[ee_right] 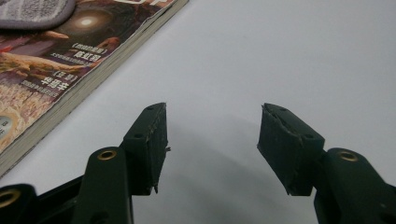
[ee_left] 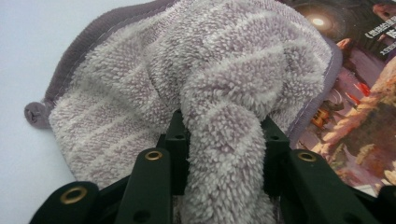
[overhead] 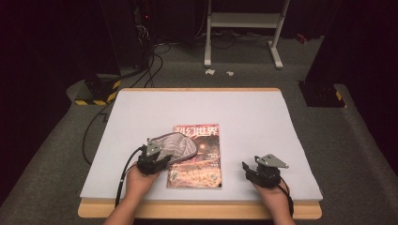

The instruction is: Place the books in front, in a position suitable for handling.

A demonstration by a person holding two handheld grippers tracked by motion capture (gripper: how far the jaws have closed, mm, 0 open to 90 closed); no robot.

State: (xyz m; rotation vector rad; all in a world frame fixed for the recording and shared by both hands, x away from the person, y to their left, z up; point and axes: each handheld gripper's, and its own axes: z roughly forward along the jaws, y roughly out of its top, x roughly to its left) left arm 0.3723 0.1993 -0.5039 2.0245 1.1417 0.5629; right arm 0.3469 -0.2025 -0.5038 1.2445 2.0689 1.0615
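A grey-purple fluffy towel (overhead: 176,146) lies bunched over the left part of a magazine (overhead: 199,161) with a dark reddish cover on the white table top (overhead: 202,112). My left gripper (overhead: 157,157) is shut on a fold of the towel (ee_left: 224,154), which bulges up between its two black jaws. In that view the magazine (ee_left: 359,107) shows past the towel on the right. My right gripper (overhead: 253,169) rests to the right of the magazine, low over the table. Its jaws (ee_right: 212,140) stand open with nothing between them, and the magazine's edge (ee_right: 70,65) lies to their left.
The table's wooden front edge (overhead: 197,211) runs just before both hands. Black cables (overhead: 141,70) and a yellow-black striped base (overhead: 96,91) lie on the grey floor at the back left. A white metal frame (overhead: 244,28) stands behind the table.
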